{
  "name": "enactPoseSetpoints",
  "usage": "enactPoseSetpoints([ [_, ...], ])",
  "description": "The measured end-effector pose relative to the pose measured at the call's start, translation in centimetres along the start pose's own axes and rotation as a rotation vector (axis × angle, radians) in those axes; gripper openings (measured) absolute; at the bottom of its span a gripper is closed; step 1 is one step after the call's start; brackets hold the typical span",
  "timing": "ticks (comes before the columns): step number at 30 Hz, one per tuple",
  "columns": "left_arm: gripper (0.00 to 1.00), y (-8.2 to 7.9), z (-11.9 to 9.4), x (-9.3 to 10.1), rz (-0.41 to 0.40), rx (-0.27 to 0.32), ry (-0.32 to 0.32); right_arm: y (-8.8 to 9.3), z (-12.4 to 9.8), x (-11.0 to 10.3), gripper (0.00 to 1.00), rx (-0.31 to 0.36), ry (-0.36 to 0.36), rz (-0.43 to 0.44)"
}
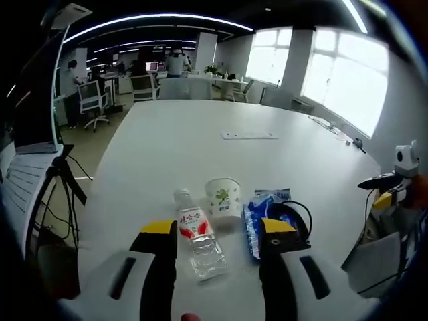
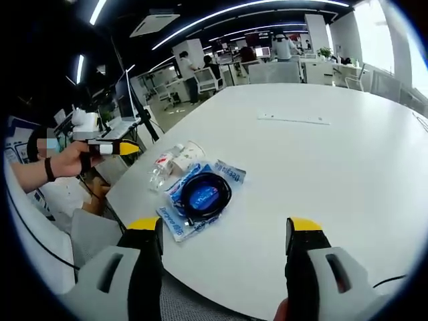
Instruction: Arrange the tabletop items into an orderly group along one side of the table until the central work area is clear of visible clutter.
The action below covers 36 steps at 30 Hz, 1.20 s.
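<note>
Two hand-held grippers hovering over a white surface [image 2: 348, 167] bearing a small cluster of items near one edge.

The left gripper [image 1: 217, 231] is standing wide open, its yellow-tipped jaws flanking the water bottle [image 1: 199, 237], which is lying on its side between them without visible contact. The right gripper [image 2: 224, 227] is likewise gaping wide, holding nothing, near the surface's edge. A blue packet [image 2: 200, 197] is lying flat, carrying a coiled black cable [image 2: 207, 194] on top. A paper cup [image 1: 223, 196] is standing upright between bottle and packet, just beside both. A flat white strip [image 1: 249, 136] is lying well apart, toward the surface's centre. In the right gripper view, a person's hand [image 2: 67, 162] is holding the left gripper beside the cluster.
</note>
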<state>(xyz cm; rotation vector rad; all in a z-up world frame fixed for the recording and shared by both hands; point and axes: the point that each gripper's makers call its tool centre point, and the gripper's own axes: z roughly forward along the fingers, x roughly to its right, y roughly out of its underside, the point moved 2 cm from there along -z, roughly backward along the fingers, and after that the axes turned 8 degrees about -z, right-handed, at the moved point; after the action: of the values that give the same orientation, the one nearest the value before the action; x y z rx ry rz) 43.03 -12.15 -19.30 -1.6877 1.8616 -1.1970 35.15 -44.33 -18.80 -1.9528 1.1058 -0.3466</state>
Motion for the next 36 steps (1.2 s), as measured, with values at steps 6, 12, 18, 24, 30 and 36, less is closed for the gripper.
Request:
enactPoseSetpoints([
  [6, 0.47, 0.2, 0.4, -0.4, 0.001, -0.015, -0.006, 0.1, 0.0, -0.2, 0.74, -0.003, -0.001, -0.001],
  [12, 0.47, 0.3, 0.9, -1.0, -0.005, -0.023, -0.017, 0.2, 0.0, -0.3, 0.74, -0.006, -0.001, -0.002],
  [18, 0.46, 0.4, 1.2, -1.3, -0.001, -0.034, -0.020, 0.3, -0.1, -0.5, 0.74, -0.010, -0.001, -0.003],
  [24, 0.46, 0.5, 1.9, -1.7, 0.008, -0.049, -0.028, 0.5, -0.3, -0.7, 0.74, -0.014, 0.001, -0.001],
  [30, 0.45, 0.7, 3.0, -2.1, 0.001, -0.076, -0.040, 0.9, -0.4, -0.9, 0.74, -0.020, 0.001, 0.002],
  [36, 0.44, 1.0, 4.4, -2.3, 0.006, -0.105, -0.044, 1.4, -0.3, -1.0, 0.74, -0.028, -0.001, 0.006],
])
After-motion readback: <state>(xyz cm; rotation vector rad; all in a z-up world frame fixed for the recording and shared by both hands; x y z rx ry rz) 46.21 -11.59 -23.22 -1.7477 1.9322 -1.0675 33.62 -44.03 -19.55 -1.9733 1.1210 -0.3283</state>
